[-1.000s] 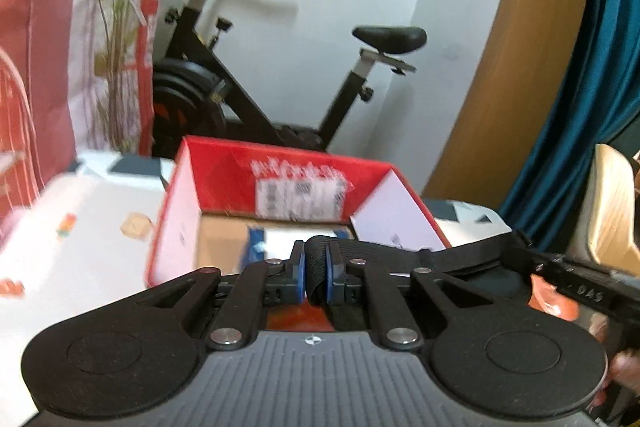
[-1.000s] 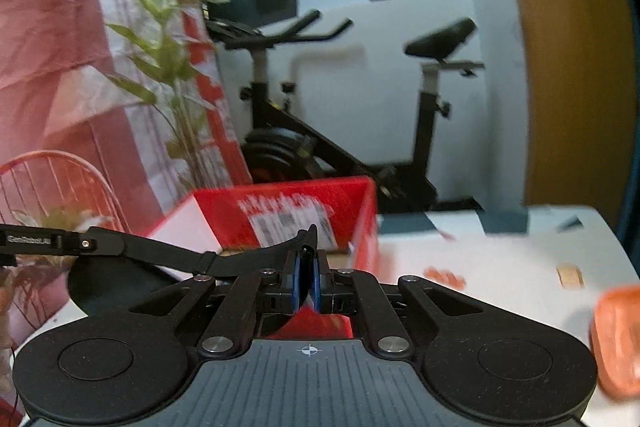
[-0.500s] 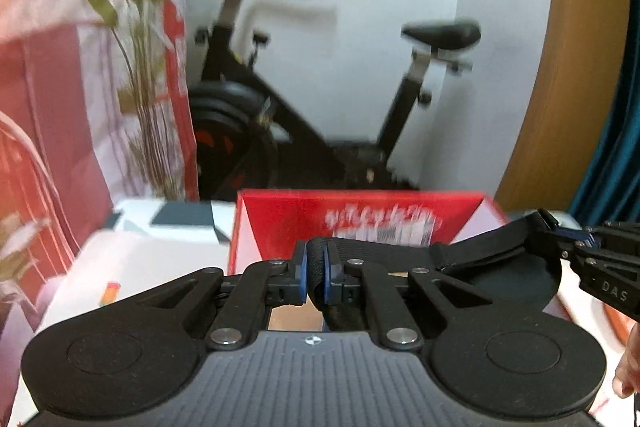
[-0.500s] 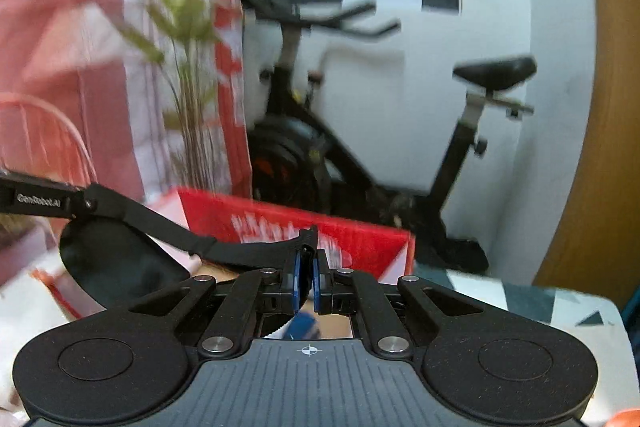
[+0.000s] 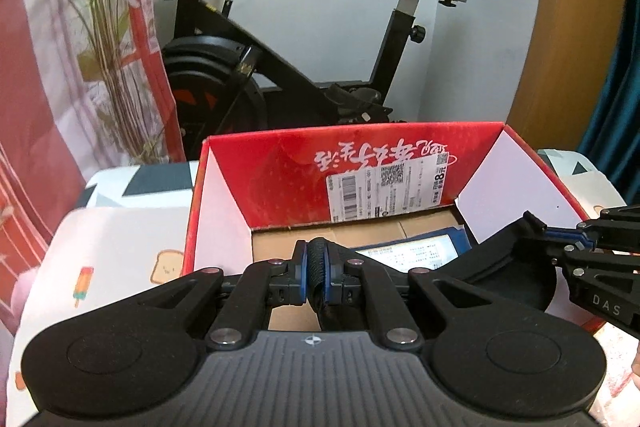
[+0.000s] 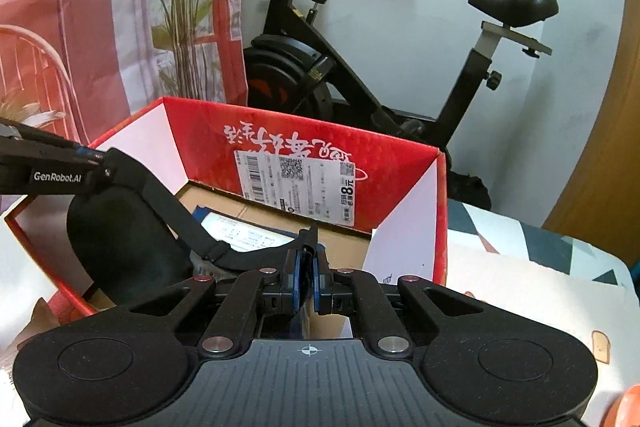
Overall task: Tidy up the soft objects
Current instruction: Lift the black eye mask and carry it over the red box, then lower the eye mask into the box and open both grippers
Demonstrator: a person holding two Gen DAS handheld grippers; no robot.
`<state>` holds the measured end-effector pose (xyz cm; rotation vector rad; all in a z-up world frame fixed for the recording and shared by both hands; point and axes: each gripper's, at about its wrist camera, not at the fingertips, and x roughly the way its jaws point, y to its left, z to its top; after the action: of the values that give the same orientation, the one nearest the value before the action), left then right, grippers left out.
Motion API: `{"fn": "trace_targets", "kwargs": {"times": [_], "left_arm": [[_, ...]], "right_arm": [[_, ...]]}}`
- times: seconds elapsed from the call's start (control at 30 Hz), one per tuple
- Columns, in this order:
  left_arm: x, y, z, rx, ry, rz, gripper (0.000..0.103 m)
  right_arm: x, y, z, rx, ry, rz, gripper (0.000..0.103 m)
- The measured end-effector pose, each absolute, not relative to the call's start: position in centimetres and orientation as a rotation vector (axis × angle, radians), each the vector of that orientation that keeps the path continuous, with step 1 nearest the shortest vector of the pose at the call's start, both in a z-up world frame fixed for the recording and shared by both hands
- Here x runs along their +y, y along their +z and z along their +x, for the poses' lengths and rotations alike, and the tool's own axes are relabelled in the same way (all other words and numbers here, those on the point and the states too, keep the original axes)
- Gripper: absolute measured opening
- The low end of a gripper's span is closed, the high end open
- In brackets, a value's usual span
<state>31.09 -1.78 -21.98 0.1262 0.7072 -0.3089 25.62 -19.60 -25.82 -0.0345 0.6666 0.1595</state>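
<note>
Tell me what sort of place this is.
Most likely a room in someone's home, not a lab: an exercise bike stands against the wall, a leafy plant beside a red-and-white curtain, and a cartoon-print tablecloth under the red cardboard box.

**Black strap item held over red box**

Left gripper (image 5: 316, 269) clamped on a black strap (image 5: 319, 279). Strap's padded black end (image 5: 516, 267) pinched by right gripper (image 5: 588, 241), over the open red box (image 5: 280, 167). Blue packet (image 5: 424, 247) lying inside. Exercise bike (image 5: 280, 67) and plant (image 5: 108, 27) behind. Patterned cloth (image 5: 112, 259) beneath box.
</note>
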Motion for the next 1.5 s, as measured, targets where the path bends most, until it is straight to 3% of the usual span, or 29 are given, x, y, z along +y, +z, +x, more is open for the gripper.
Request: {"fn": "trace_targets", "kwargs": {"times": [0.4, 0.5, 0.63, 0.87, 1.0, 1.07, 1.1, 1.23, 1.27, 1.33, 1.5], "left_arm": [[-1.6, -22.8, 31.3, 0.76, -0.327, 0.13, 0.011], [-1.5, -22.5, 31.2, 0.757, -0.337, 0.127, 0.016], [-1.3, -22.2, 31.0, 0.742, -0.333, 0.123, 0.039], [-1.1, -21.5, 29.7, 0.738, -0.361, 0.109, 0.04], [-0.6, -21.1, 28.4, 0.735, -0.375, 0.094, 0.042], [-0.4, -20.9, 27.9, 0.733, -0.378, 0.085, 0.045], [-0.3, -20.8, 27.6, 0.733, -0.379, 0.08, 0.05], [0.2, -20.1, 26.4, 0.714, -0.383, 0.06, 0.075], [0.2, -19.9, 26.0, 0.704, -0.372, 0.065, 0.081], [0.2, -19.5, 25.3, 0.684, -0.348, 0.071, 0.103], [0.6, -19.2, 24.2, 0.67, -0.324, 0.069, 0.103]], "right_arm": [[-20.0, -26.9, 25.6, 0.74, 0.176, 0.008, 0.006], [-20.1, -26.9, 25.5, 0.748, 0.175, 0.018, 0.007], [-20.2, -27.0, 25.2, 0.76, 0.177, 0.029, 0.007], [-20.5, -27.1, 25.0, 0.765, 0.162, 0.059, 0.012], [-20.5, -26.3, 24.2, 0.729, 0.165, 0.059, 0.025], [-20.7, -25.9, 23.8, 0.721, 0.166, 0.071, 0.035], [-20.7, -25.7, 23.6, 0.718, 0.165, 0.078, 0.046], [-21.1, -24.8, 22.4, 0.677, 0.162, 0.109, 0.085], [-21.1, -24.5, 22.0, 0.665, 0.157, 0.111, 0.089], [-21.3, -23.9, 21.3, 0.641, 0.154, 0.121, 0.102], [-22.1, -23.0, 19.9, 0.602, 0.145, 0.167, 0.103]]}}
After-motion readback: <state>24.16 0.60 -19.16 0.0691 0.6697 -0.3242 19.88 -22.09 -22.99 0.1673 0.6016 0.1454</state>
